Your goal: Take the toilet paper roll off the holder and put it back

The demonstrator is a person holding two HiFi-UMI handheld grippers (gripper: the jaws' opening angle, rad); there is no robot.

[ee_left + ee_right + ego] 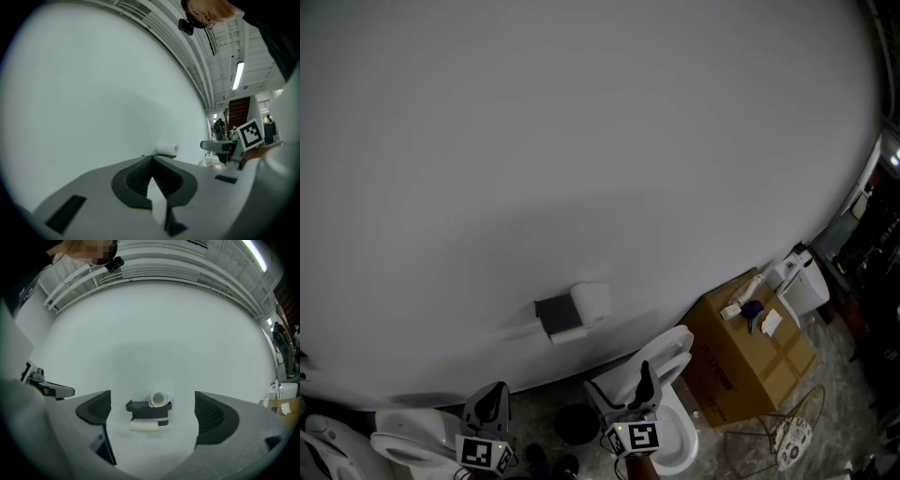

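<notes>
A dark holder (553, 316) is fixed to the white wall. A white toilet paper roll (592, 302) rests on its top at the right end. The right gripper view shows that roll (158, 399) end-on atop the holder (143, 407), with a second white roll (144, 426) hung under it. My right gripper (153, 409) is open, its jaws wide to either side of the holder and well short of it. My left gripper (152, 164) is shut and empty, pointing toward the roll (167, 149) from the left. Both the left gripper (494, 392) and the right gripper (642, 380) sit low in the head view.
A white toilet (675, 412) stands under my right gripper and another (403, 448) at lower left. To the right stand a cardboard box (750, 352) with small items on top and a gold wire stand (792, 436). A black round object (577, 424) lies on the floor.
</notes>
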